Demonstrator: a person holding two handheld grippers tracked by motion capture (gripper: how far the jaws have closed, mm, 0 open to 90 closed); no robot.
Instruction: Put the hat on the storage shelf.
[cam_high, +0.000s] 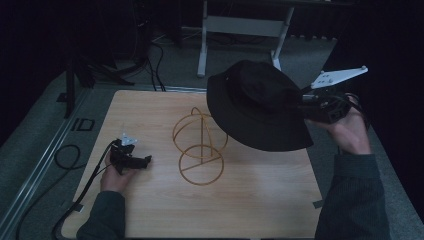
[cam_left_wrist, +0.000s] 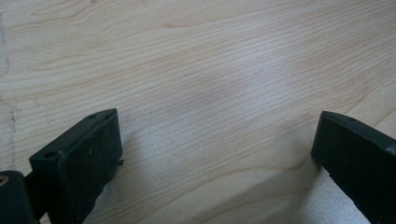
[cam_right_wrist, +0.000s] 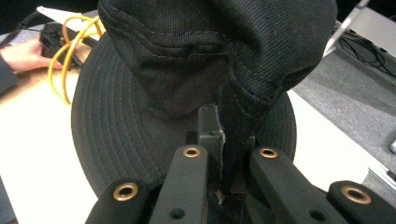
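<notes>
A black bucket hat (cam_high: 257, 107) hangs in the air over the table's right half, tilted, brim down. My right gripper (cam_high: 306, 100) is shut on a fold of its crown, and the right gripper view shows the jaws pinching that cloth (cam_right_wrist: 224, 140). A gold wire hat stand (cam_high: 200, 145) rises from a ring base at the table's middle, just left of the hat (cam_right_wrist: 187, 70). My left gripper (cam_high: 145, 161) rests low at the table's left, open, with bare wood between its fingers (cam_left_wrist: 84, 163).
The light wooden table (cam_high: 165, 210) has bare room in front and at the left. A black cable (cam_high: 75, 165) trails off the left edge. A white desk frame (cam_high: 240, 30) stands on the grey floor behind the table.
</notes>
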